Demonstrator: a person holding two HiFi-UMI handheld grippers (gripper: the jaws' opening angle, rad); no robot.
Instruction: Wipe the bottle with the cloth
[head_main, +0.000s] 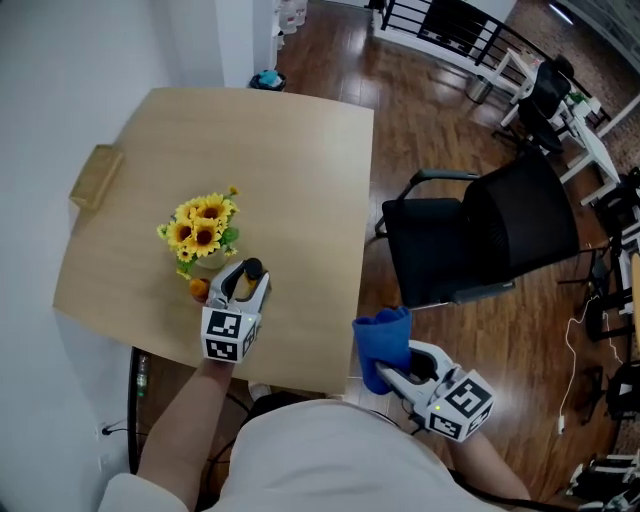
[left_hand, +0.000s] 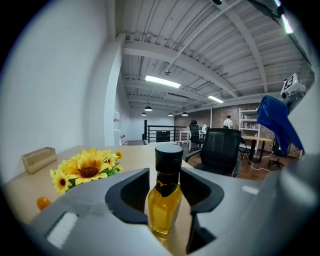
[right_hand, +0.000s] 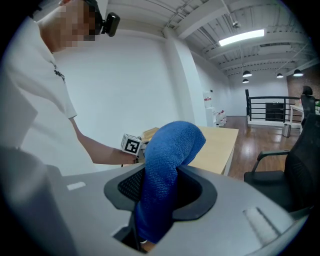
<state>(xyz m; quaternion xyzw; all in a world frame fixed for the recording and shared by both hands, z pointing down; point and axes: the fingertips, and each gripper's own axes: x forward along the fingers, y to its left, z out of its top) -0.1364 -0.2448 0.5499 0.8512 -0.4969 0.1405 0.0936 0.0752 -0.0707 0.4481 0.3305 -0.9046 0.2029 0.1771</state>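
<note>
The left gripper (head_main: 240, 292) has its jaws closed on the bottle (left_hand: 164, 207), a small one with yellow liquid and a black cap (left_hand: 168, 156). It holds the bottle upright near the front edge of the table (head_main: 300, 150), just beside the sunflowers (head_main: 203, 224); whether the bottle rests on the table I cannot tell. The right gripper (head_main: 392, 378) is off the table, toward the chair (head_main: 480, 235), and its jaws are clamped on the blue cloth (right_hand: 167, 165), which rises and folds over above them. Cloth and bottle are well apart, so I judge that the wiping is not yet begun. To do it well, the right gripper should bring the loose folded part of the cloth to the bottle, not its hard jaws, and pass it along the sides that the left jaws do not cover. The left grip seems to sit on the upper part, so the lower body is free. The left gripper must hold firmly, because a side push can turn the bottle or knock the flowers.
</note>
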